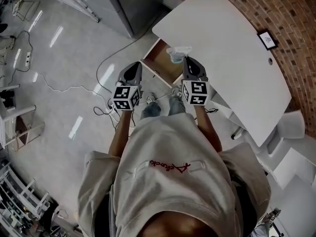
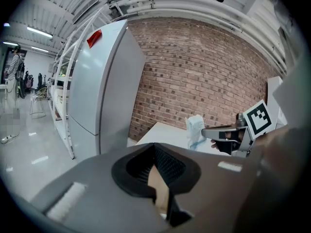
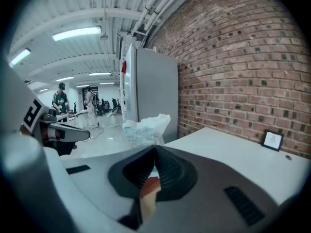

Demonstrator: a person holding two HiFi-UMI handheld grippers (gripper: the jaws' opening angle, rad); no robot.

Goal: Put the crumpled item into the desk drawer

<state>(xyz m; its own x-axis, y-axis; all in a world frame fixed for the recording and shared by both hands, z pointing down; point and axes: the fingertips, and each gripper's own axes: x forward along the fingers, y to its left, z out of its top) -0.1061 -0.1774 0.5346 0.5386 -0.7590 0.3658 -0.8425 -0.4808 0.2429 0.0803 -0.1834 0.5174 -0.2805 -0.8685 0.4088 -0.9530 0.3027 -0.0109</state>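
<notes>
Evidently light and limp, the crumpled item (image 3: 146,125) (thin translucent plastic, probably a bag) hangs pinched in the right gripper (image 1: 186,59), seemingly above the open desk drawer (image 1: 159,63). Its 2 jaws grasp 1 bunched fold, which could slip free. The left gripper (image 1: 135,65) is clenched on nothing.

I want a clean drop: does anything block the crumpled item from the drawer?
Nothing visible does: the crumpled white plastic wrapper, pinched in the right claw, hangs over the edge of the open wooden drawer.
</notes>
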